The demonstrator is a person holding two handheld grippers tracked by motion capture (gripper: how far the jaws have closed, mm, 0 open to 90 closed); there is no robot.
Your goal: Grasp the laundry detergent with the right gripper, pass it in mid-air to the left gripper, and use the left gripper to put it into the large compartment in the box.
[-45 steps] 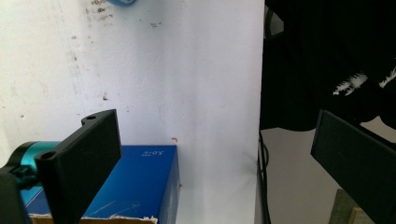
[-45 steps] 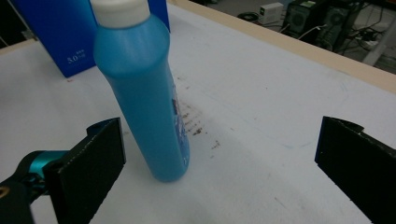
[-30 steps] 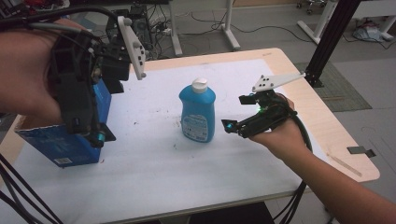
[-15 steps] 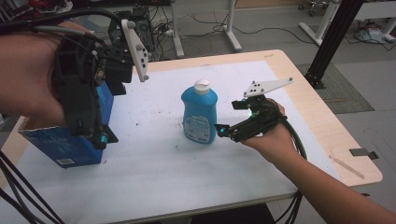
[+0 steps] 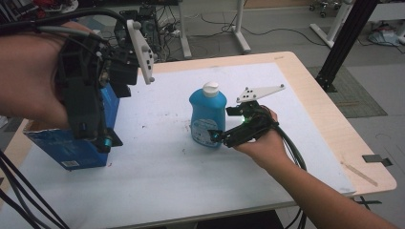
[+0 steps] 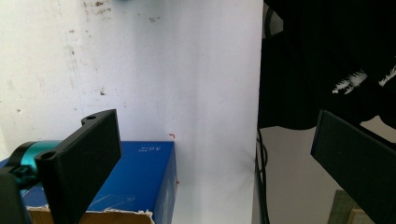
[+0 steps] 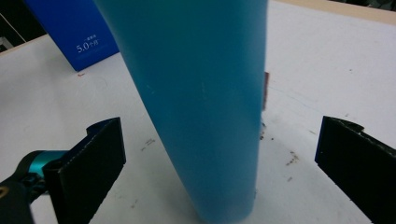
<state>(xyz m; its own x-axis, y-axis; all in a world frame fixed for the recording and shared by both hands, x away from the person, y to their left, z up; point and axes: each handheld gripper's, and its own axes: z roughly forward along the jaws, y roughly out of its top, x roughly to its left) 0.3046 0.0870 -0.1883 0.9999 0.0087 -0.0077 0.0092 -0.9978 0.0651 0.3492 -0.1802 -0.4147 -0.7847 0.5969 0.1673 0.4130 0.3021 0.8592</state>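
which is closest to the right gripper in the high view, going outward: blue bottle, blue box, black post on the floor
From the right gripper:
1. blue bottle, right at its jaws, mid-table.
2. blue box, at the table's left edge.
3. black post, off the table, far right.

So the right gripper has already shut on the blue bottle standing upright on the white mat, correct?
Not quite. The right gripper is open: in the right gripper view its jaws stand wide apart on either side of the blue bottle, with a gap on both sides. The rest holds: the high view shows the bottle upright on the white mat.
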